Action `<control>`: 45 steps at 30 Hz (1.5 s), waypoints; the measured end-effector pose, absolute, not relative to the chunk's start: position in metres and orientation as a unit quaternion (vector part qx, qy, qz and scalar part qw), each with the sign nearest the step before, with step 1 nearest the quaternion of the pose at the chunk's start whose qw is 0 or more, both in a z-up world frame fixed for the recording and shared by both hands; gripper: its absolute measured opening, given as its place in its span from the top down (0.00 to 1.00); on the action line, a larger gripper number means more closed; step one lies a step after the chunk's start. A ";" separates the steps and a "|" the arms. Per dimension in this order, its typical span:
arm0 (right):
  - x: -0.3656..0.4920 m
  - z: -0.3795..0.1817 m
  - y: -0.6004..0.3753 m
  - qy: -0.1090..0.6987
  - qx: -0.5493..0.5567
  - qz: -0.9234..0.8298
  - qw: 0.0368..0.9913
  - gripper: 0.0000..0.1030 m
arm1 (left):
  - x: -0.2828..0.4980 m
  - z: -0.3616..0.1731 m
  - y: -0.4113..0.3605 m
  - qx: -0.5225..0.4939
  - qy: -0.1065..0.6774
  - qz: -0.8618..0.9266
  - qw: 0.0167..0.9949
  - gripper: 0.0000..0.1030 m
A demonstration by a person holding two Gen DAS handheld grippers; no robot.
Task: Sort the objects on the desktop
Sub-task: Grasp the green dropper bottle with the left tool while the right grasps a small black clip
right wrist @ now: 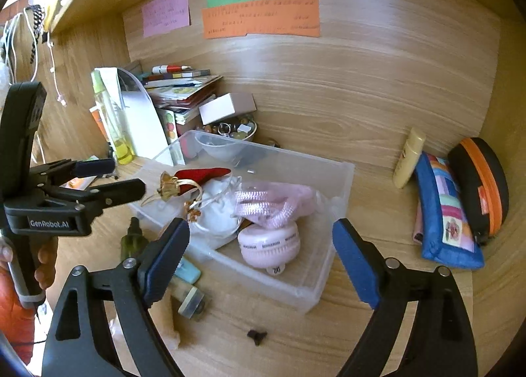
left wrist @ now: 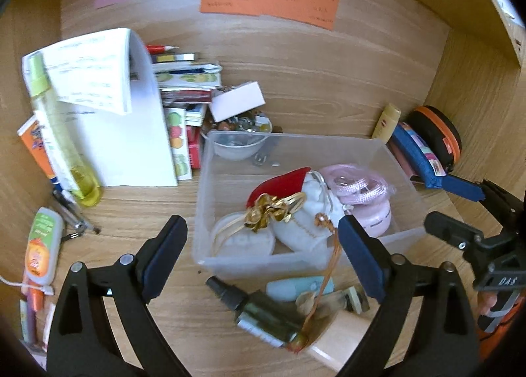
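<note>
A clear plastic bin sits mid-desk. It holds a white pouch, a red heart with gold ribbon, a pink cord and a pink round case. My left gripper is open, hovering over the bin's near wall; it also shows in the right wrist view. My right gripper is open above the bin's near right part; it shows at the right of the left wrist view. A dark spray bottle, a light blue tube and a small glass bottle lie beside the bin.
A paper pad, a green spray bottle and stacked booklets stand at the left. A bowl of trinkets and a white box sit behind the bin. A yellow tube, a patchwork pouch and an orange-black case are at the right.
</note>
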State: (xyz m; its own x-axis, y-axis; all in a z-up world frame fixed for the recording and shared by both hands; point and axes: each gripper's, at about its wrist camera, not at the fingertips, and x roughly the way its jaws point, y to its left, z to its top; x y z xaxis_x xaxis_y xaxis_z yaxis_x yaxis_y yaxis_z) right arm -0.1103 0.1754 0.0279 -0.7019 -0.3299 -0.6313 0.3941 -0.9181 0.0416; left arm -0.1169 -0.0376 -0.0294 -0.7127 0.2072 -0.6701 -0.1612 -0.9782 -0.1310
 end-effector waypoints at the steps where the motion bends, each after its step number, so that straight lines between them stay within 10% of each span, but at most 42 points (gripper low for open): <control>1: -0.107 0.028 0.178 0.048 0.332 -0.922 0.195 0.15 | -0.113 -0.029 -0.042 -0.364 -0.033 0.926 0.097 0.08; 33: -0.072 -0.062 0.206 0.051 0.430 -0.881 0.191 0.19 | -0.071 -0.110 -0.044 -0.430 0.003 0.897 0.103 0.06; 45: -0.074 -0.071 0.180 0.091 0.436 -0.867 0.225 0.64 | -0.083 -0.105 -0.039 -0.411 -0.012 0.905 0.108 0.16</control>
